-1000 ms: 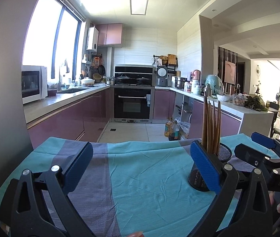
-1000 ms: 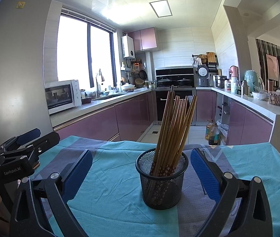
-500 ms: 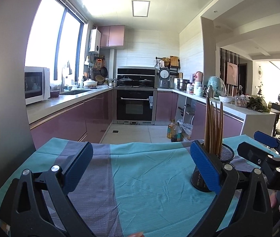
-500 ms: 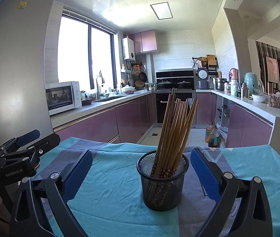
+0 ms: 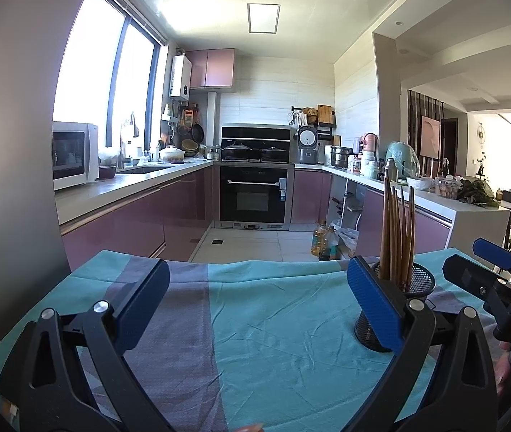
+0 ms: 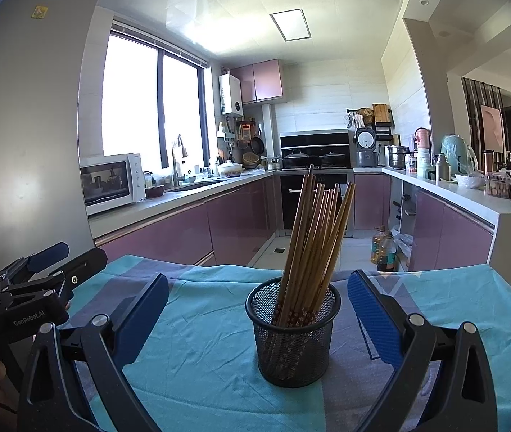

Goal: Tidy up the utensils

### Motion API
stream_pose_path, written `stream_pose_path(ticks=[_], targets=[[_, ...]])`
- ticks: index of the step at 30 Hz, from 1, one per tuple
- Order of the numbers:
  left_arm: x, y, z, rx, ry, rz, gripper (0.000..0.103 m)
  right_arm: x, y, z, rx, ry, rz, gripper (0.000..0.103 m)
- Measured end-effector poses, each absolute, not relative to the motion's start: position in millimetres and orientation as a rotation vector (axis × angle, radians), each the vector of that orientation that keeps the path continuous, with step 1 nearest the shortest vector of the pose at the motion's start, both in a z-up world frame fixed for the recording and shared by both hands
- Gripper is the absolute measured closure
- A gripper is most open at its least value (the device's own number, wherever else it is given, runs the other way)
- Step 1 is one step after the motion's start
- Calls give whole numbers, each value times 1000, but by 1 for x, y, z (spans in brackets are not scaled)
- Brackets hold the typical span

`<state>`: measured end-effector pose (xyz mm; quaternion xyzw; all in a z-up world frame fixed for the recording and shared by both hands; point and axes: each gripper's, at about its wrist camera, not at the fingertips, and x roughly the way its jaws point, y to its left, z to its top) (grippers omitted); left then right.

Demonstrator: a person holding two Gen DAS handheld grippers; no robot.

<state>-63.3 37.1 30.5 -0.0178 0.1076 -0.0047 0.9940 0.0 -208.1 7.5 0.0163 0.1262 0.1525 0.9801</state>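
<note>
The right tool [image 6: 257, 309] is gaping wide around the light, stiff chopsticks [image 6: 315, 237], best pinched mid-shaft above the mesh holder [image 6: 293, 338].

The left gripper's blue pad [image 5: 374, 309] hides part of the mesh holder [image 5: 415, 288].

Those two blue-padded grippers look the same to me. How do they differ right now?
The right gripper faces the mesh chopstick holder squarely, framing it between its open fingers; the left gripper faces only bare teal tablecloth, with the holder off to its right. Both are open, hold nothing, and have blue pads on black frames.
</note>
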Motion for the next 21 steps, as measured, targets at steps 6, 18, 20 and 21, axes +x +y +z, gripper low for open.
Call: stream_pose_path(ticks=[6,18,20,21], targets=[[-64,38,31,-35,213,0,6,0,-208,7,31,251,300,7],[-65,38,31,-29,211,3,6,1,-209,6,41,251,298,7],[-65,38,32,-29,210,4,6,1,-209,6,38,251,298,7],[-65,38,32,-28,211,3,6,1,-209,6,38,252,297,7]])
